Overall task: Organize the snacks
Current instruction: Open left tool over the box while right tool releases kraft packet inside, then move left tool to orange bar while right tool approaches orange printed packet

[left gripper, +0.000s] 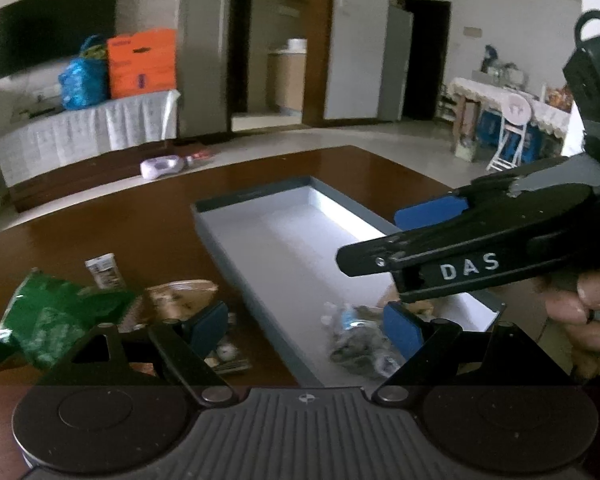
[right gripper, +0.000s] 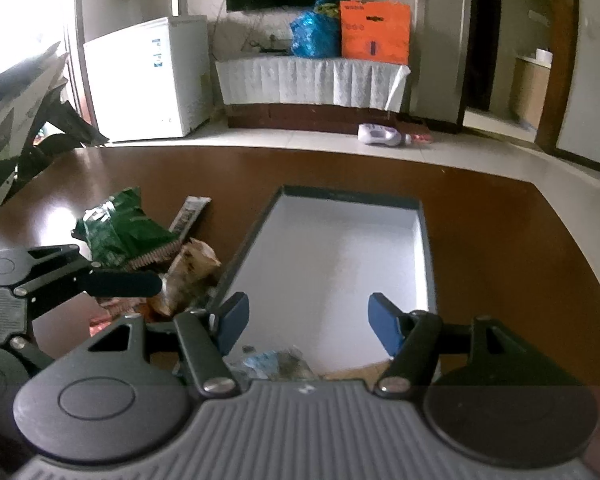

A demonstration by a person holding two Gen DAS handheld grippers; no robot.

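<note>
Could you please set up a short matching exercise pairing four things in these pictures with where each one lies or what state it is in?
Things:
1. green snack bag
2. clear wrapped snack
3. purple-white bottle
4. left gripper

Places or states:
A. inside the grey tray, at its near end
B. on the floor beyond the table
C. jaws open, nothing between them
D. on the table, left of the tray

Pairs: 1-D, 2-A, 3-B, 4-C
</note>
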